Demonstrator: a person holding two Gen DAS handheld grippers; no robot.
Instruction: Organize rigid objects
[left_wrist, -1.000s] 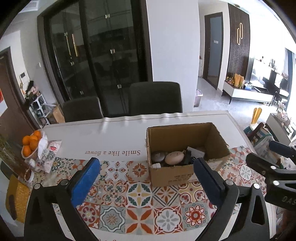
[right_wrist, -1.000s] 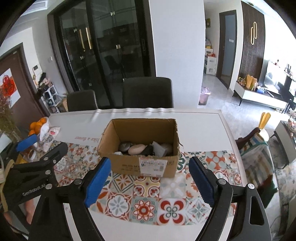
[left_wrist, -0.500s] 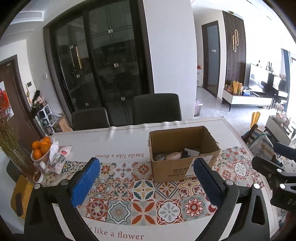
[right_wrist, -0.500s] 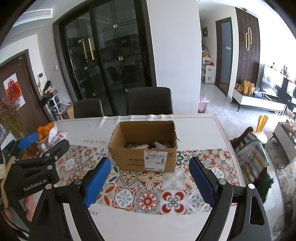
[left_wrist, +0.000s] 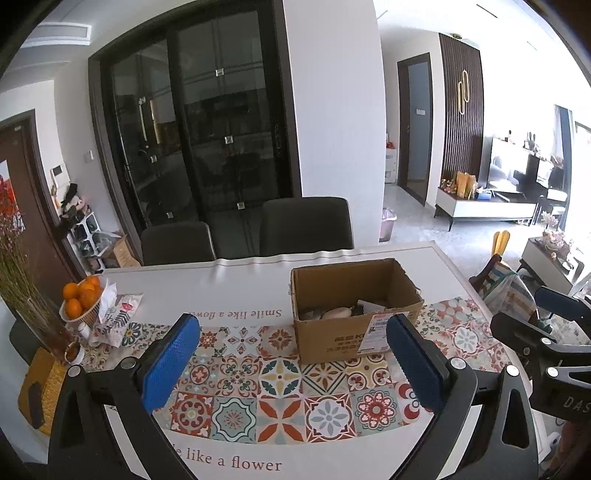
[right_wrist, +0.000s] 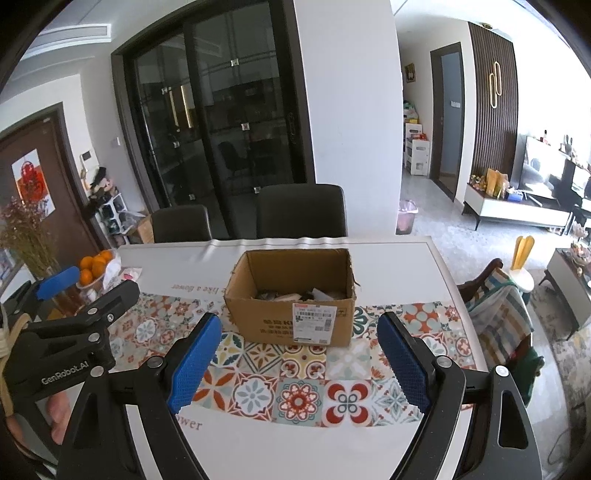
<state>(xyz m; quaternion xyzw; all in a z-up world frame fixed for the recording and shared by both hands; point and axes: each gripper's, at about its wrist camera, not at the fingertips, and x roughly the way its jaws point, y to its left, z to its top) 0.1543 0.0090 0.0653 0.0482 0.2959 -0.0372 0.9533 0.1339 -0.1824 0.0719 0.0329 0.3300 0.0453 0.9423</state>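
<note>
A: Left wrist view. Left claw (left_wrist: 293, 363) spread wide, blue pads (left_wrist: 170, 363) bare, nothing between them. It hangs over the tiled runner (left_wrist: 280, 387) on the worktop (left_wrist: 240, 291).

B: Location of the cardboard box (left_wrist: 354, 308)?

A: At about 1 o'clock from the claw, well beyond the pads, sitting on the far edge of the runner. Open top. Several small items (left_wrist: 336, 313) lie on its floor, a pale rounded one among them; too small to identify further. White label (left_wrist: 376, 334) on the near face. Right claw's black frame (left_wrist: 546, 354) enters at 3 o'clock. Basket of oranges (left_wrist: 81, 299) at 9 o'clock, near the worktop's left edge. Two dark chairs (left_wrist: 306, 225) at 12 o'clock behind the worktop.

B: Right wrist view?

A: Right claw (right_wrist: 299, 365) also gaping wide and holding nothing. Box (right_wrist: 291, 295) at 12 o'clock, straight ahead and clear of the pads (right_wrist: 402, 363), label (right_wrist: 312, 321) facing the camera. Contents (right_wrist: 295, 295) only partly visible over the rim. Left claw (right_wrist: 74, 306) at 9 o'clock, a hand (right_wrist: 55, 417) partly visible beneath its frame. Oranges (right_wrist: 96, 264) at 10 o'clock.
</note>
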